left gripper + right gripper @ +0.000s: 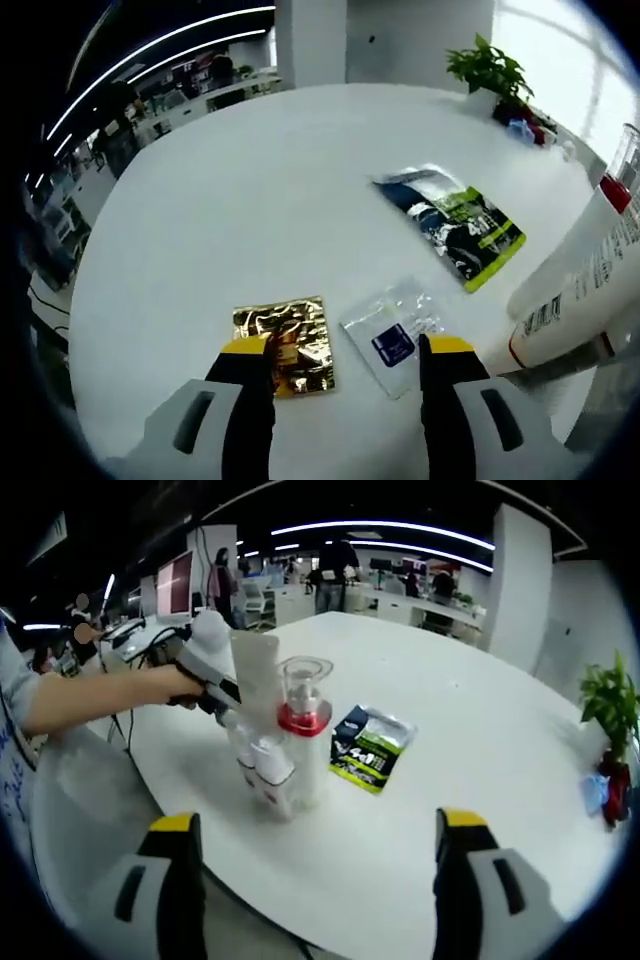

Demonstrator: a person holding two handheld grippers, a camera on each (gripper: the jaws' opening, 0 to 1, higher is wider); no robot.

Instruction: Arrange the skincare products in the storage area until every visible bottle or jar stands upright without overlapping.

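On the white round table [250, 200] lie a gold foil sachet [285, 340] and a clear sachet with a blue label [392, 335]. Both lie just ahead of my left gripper [345, 350], which is open and holds nothing. A white tube [575, 290] crosses the right edge, with a red-collared pump bottle [617, 190] behind it. From the right gripper view the tube [255, 750] stands on its cap, close against the clear-capped pump bottle [303, 730]. A hand holds the left gripper [212, 660] beside the tube's top. My right gripper [318, 825] is wide open, short of them.
A dark and green pouch [455, 225] lies flat beyond the sachets, to the right of the bottle [372, 745]. A potted plant [490, 70] stands at the table's far edge [605, 705]. Office desks and people fill the background. The table's near edge runs below the bottle.
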